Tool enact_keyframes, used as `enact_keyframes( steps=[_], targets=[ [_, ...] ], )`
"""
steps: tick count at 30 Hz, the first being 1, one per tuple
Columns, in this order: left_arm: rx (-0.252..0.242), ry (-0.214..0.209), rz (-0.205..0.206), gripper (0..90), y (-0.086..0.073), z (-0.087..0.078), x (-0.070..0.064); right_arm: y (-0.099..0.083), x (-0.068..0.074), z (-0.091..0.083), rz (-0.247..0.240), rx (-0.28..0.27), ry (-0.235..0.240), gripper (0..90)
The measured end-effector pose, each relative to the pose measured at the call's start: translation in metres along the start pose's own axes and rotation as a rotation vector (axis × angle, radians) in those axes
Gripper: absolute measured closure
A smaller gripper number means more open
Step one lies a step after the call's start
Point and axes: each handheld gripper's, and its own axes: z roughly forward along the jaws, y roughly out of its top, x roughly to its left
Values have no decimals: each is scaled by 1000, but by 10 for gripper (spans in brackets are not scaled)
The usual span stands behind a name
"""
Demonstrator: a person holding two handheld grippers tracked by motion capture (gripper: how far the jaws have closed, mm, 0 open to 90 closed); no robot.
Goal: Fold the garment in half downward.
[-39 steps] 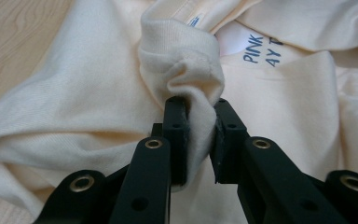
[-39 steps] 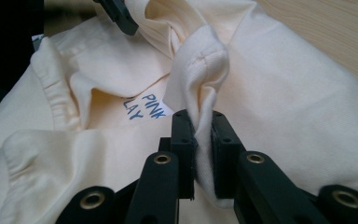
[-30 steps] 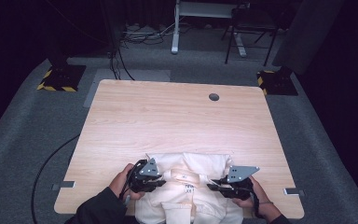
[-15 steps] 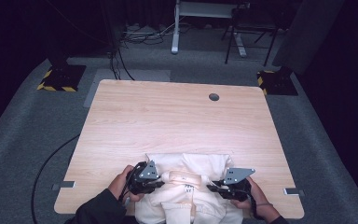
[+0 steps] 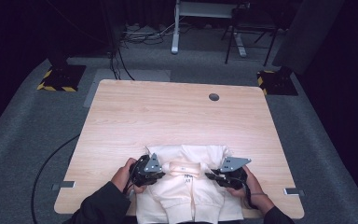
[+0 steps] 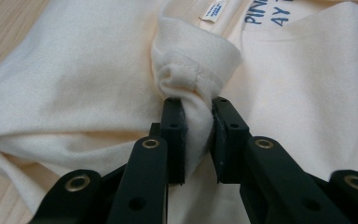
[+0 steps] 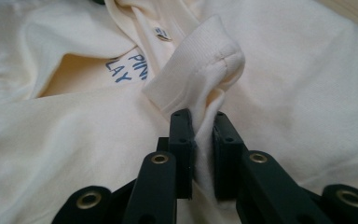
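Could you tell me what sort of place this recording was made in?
Probably a lab or studio: a bare wooden table on grey carpet, dark curtained surroundings, floor cables, and hazard-striped stand bases.

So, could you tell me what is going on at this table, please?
A person is working on a cream cotton sweatshirt lying at the near edge of the light wooden table. The left gripper is shut on a bunched fold of the garment, and the right gripper pinches another fold. Blue printed lettering shows inside the neck.
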Motion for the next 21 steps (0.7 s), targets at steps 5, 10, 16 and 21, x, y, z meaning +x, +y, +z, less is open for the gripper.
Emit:
enact_keyframes(
  steps=[5,10,16,21],
  targets=[
    [-3,10,-9,767,2,3,8,5,-11,6,8,-2,-21,815],
    [1,38,-32,767,8,10,25,11,-22,13,14,0,-55,814],
    [9,54,-50,766,13,14,38,16,-31,19,24,2,-78,814],
    [15,68,-75,765,16,17,46,20,-37,23,35,5,-96,814]
  ],
)
